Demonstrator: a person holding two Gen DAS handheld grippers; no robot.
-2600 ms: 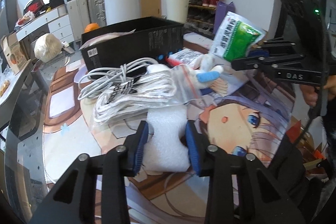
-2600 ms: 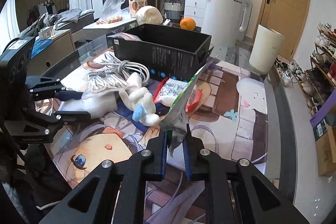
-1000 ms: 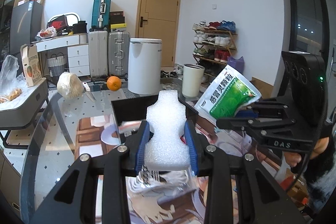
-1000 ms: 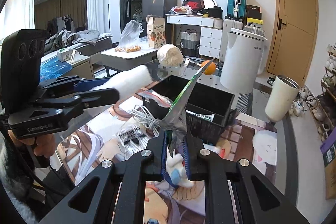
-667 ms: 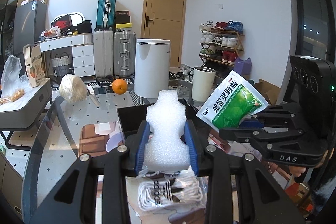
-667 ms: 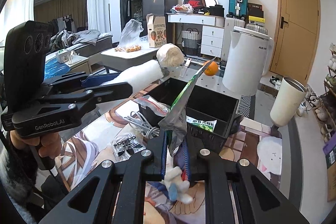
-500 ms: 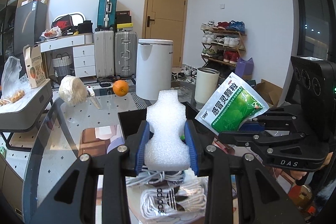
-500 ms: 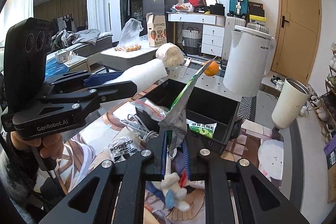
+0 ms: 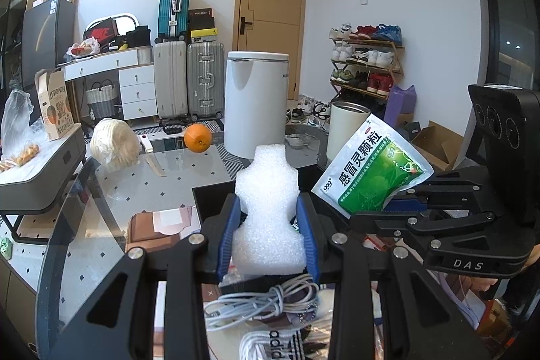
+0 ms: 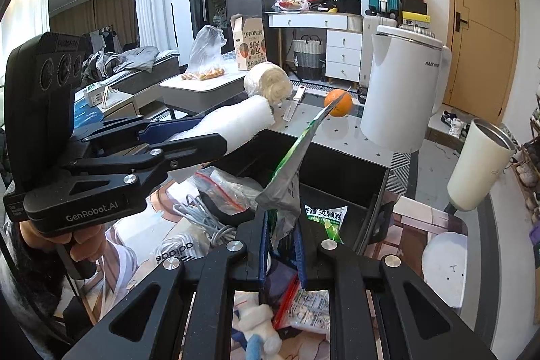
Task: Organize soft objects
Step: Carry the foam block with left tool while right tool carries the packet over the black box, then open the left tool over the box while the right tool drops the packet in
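Note:
My left gripper (image 9: 268,218) is shut on a white foam piece (image 9: 266,177), held up over the near rim of the black box (image 9: 207,198). To its right, my right gripper (image 9: 391,208) is shut on a green medicine sachet (image 9: 374,171). In the right wrist view, that gripper (image 10: 281,245) pinches the sachet (image 10: 290,171) edge-on above the black box (image 10: 337,157). The left gripper (image 10: 216,137) holds the foam (image 10: 243,120) over the box's left side. Another green sachet (image 10: 325,215) lies inside the box. A zip bag (image 10: 229,188) rests at its left edge.
White cable (image 10: 202,218), a bag of socks (image 10: 175,250), a plush toy (image 10: 260,326) and a red-sealed packet (image 10: 310,306) lie on the mat near me. Behind the box are an orange (image 10: 338,103), a knife (image 10: 293,103), a wrapped white ball (image 10: 268,83), a white appliance (image 10: 401,90) and a cup (image 10: 479,164).
Both grippers have moved forward toward the black box, each still holding its item. The box is nearer and lower in both views.

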